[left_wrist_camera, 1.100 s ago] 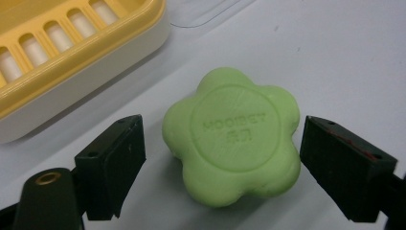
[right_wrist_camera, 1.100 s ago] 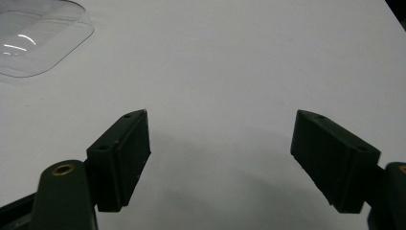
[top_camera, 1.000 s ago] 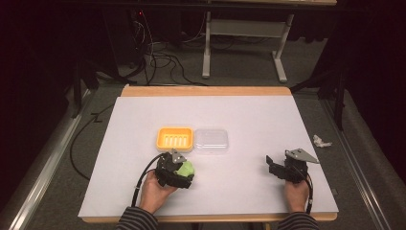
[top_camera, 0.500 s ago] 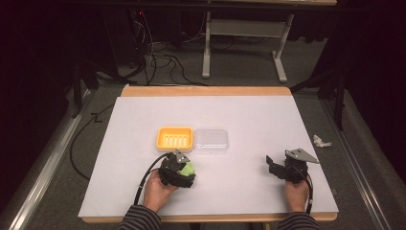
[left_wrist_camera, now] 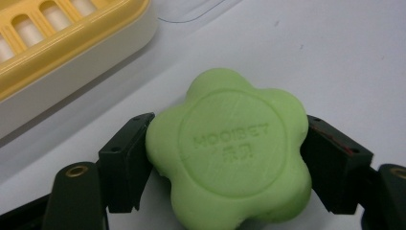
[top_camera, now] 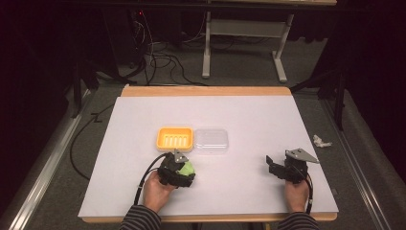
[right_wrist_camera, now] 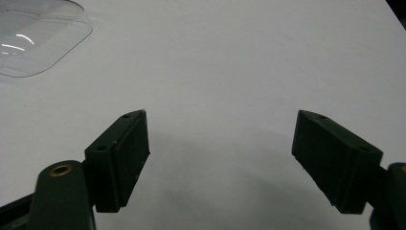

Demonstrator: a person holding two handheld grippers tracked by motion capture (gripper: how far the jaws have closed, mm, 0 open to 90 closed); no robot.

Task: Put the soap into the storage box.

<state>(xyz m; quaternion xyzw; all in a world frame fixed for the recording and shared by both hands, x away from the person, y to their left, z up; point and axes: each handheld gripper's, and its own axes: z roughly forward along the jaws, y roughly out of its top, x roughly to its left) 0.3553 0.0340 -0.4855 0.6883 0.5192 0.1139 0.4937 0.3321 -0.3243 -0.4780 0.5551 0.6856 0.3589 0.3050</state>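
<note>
While both grippers sit low over the white tabletop (top_camera: pixel 249 115):
Left gripper (left_wrist_camera: pixel 227 153): fingers clamped on green flower-shaped soap (left_wrist_camera: pixel 230 148), just beside yellow soap dish (top_camera: pixel 174 138).
Right gripper (right_wrist_camera: pixel 218 160): fingers spread, holding nothing.
Clear lid (top_camera: pixel 210 140): touching the dish.

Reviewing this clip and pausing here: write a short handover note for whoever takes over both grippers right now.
Left gripper: shut on the green flower-shaped soap, near the table's front.
Right gripper: open, holding nothing, over bare white table.
Yellow soap dish and clear lid sit side by side mid-table; dish holds nothing, lid is off.
Done: soap gripped.
Left, probably: soap into dish, lid on.
</note>
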